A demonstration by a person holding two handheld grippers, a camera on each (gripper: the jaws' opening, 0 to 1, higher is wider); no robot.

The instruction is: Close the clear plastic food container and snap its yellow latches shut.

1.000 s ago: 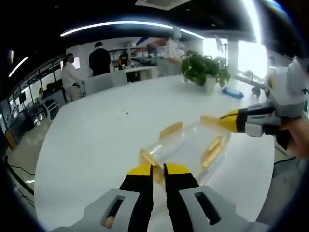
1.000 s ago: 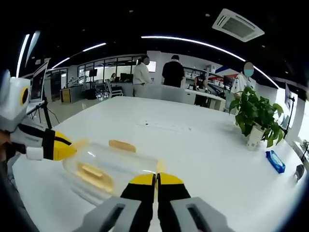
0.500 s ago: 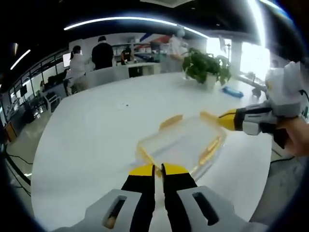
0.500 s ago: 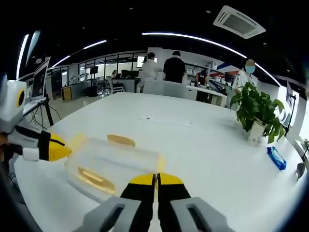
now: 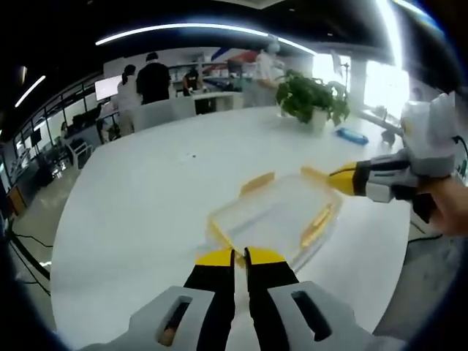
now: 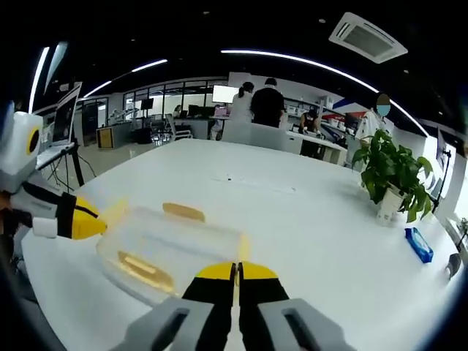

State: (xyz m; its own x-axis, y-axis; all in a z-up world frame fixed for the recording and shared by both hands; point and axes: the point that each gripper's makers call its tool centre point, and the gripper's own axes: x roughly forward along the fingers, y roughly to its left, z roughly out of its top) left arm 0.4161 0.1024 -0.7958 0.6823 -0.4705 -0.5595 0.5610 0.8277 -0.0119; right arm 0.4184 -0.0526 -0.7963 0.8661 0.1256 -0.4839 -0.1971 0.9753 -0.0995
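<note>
Container between both tools, potted plant and blue object beyond

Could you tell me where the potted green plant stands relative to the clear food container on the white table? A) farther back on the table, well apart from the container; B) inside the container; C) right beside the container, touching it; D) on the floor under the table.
A: the potted plant stands toward the far side of the white table, with bare tabletop between it and the clear food container.

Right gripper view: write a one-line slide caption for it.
Both grippers, right and left, press opposite ends of a clear food container with yellow latches on a white table.
</note>
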